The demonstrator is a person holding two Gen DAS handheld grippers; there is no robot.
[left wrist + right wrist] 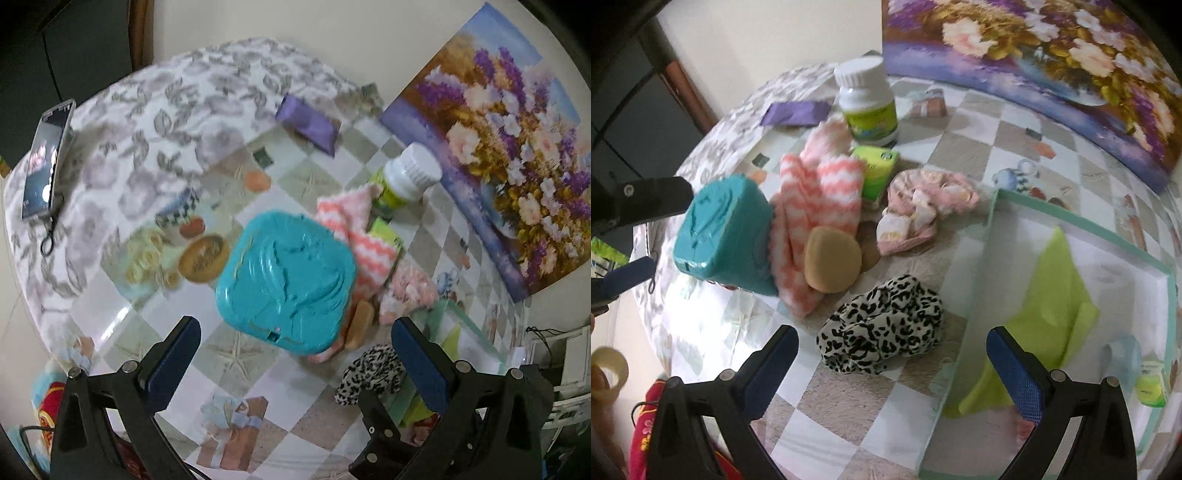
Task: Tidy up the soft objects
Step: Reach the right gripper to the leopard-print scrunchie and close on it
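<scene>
A leopard-print scrunchie [882, 338] lies on the table just ahead of my open, empty right gripper [892, 354]; it also shows in the left wrist view [369, 373]. Beyond it lie a tan sponge [831, 264], a pink zigzag cloth [816, 206] and a pink floral cloth [923, 206]. A clear glass tray [997, 236] at the right holds a lime green cloth [1045, 306]. My left gripper [295, 347] is open and empty, just before a teal lidded box [288, 280], which also shows in the right wrist view [724, 236].
A white-capped bottle [868, 103], a green carton [877, 170] and a purple pouch [794, 110] sit further back. A flower painting [1052, 55] leans on the wall. A phone [46, 158] rests on the floral cushion [166, 110] at the left.
</scene>
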